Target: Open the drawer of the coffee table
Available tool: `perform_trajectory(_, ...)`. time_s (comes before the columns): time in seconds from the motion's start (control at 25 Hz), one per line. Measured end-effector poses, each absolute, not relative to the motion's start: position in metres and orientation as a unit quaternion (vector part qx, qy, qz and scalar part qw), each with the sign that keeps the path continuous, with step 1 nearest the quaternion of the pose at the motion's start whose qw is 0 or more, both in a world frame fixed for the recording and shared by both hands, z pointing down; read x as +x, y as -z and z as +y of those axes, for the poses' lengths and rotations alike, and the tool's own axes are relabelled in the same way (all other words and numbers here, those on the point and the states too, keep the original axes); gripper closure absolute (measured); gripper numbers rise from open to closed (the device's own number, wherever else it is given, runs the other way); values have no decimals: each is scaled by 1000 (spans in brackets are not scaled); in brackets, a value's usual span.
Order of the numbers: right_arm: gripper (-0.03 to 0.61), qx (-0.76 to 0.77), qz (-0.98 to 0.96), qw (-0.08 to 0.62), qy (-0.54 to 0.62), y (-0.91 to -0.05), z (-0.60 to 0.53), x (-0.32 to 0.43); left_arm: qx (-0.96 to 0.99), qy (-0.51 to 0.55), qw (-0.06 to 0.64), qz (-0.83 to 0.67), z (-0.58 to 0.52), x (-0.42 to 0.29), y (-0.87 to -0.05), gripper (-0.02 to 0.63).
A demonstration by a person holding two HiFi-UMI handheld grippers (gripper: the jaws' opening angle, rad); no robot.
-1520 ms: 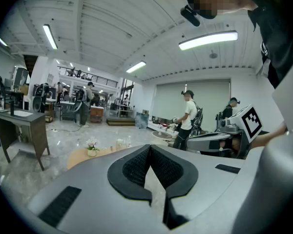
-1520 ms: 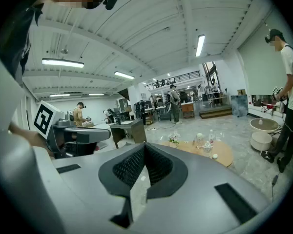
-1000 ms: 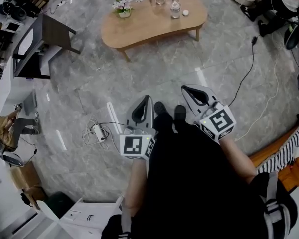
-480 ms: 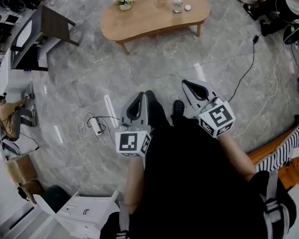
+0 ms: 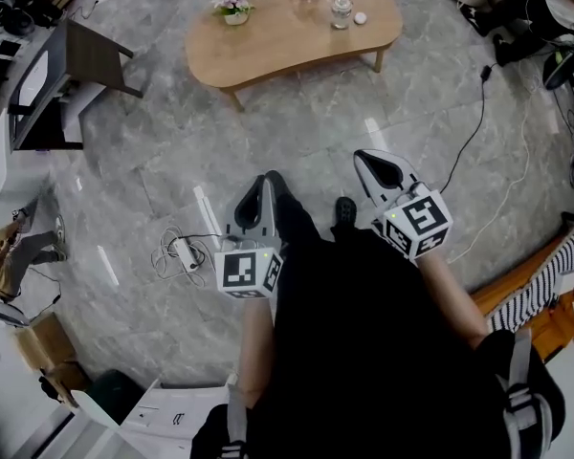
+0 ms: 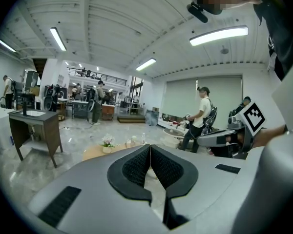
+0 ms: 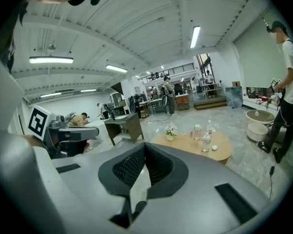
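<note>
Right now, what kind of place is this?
Probably a large open lab or workshop hall with a staged living-room corner. A wooden coffee table with flowers and bottles stands on polished tile, cables and a power strip lie loose, and people stand among workbenches further back.

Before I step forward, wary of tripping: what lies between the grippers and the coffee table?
Only bare grey floor up to the coffee table, in the head view; a power strip lies well left.
</note>
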State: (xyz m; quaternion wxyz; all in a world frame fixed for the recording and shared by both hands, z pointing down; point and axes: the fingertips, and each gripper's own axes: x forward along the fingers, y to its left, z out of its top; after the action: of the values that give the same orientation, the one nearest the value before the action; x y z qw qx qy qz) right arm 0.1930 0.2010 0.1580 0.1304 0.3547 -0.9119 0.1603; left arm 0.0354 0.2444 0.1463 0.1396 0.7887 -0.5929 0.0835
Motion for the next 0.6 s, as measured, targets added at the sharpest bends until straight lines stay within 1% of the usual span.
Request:
perform_trajectory(0.28,566,352,-910,136,-175,-155,158,126,809,-88,149,-562,182,-20,-156,600)
perform_trajectory(0.52,566,342,-915,91,-194,-143,121,61,834,-91,153,-523,134,-63,-162,600)
perform_trajectory(0.6,566,333,-916,90,-204,-146,113,42,841,-95,156,-509,120,-75,-165,600)
